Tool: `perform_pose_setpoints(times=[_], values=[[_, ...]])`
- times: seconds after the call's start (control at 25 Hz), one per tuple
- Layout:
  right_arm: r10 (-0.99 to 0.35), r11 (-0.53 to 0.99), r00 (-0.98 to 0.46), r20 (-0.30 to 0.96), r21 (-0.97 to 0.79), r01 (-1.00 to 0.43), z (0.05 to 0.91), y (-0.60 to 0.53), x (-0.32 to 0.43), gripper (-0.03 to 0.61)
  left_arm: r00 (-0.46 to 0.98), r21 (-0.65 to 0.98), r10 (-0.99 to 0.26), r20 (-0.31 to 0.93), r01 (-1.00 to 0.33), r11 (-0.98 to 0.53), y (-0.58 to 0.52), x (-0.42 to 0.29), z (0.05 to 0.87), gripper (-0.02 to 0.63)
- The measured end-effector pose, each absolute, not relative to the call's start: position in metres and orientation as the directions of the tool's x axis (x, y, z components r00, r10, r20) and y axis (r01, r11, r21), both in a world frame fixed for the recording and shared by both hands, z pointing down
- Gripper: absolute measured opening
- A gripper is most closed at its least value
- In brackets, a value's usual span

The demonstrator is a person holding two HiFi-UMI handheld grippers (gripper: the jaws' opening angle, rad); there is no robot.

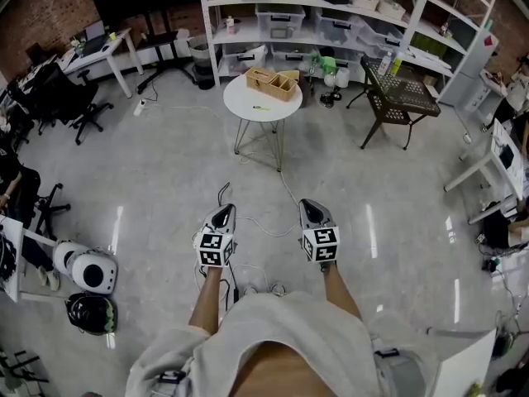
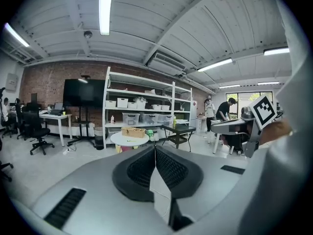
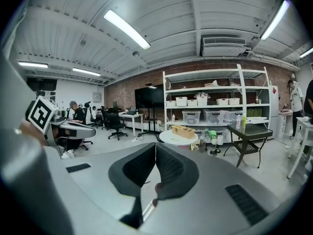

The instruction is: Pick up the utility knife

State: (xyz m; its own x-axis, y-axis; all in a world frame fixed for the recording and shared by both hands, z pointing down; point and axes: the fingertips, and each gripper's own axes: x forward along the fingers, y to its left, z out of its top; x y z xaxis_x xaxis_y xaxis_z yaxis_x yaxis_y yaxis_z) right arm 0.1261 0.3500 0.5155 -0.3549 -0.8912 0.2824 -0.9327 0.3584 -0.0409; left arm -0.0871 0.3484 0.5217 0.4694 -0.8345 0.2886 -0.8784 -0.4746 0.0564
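Note:
The utility knife [image 1: 261, 107] is a small yellow-green sliver on the round white table [image 1: 248, 98], several steps ahead of me across the floor. It lies in front of a wooden organiser box [image 1: 273, 81]. I hold both grippers at waist height, far short of the table. My left gripper [image 1: 223, 214] and my right gripper [image 1: 311, 208] are both shut with nothing between the jaws. In the left gripper view the shut jaws [image 2: 155, 151] point at the table [image 2: 128, 139]. In the right gripper view the jaws [image 3: 155, 146] also meet, and the knife [image 3: 174, 139] shows faintly on the table.
White shelving [image 1: 331, 15] with bins stands behind the table. A black mesh chair [image 1: 397, 98] is to its right. Cables [image 1: 264, 222] trail over the grey floor between me and the table. Office chairs [image 1: 78, 98] and desks line the left; helmets [image 1: 87, 270] lie near left.

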Motion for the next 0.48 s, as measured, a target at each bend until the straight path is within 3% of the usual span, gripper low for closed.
perform_pose_setpoints(times=[0.48], values=[[-0.879, 0.38, -0.371, 0.3, -0.031, -0.924, 0.519, 0.348, 0.15, 0.032, 0.481, 0.061, -0.826, 0.296, -0.872, -0.486, 0.344, -0.051, 0.524, 0.023]])
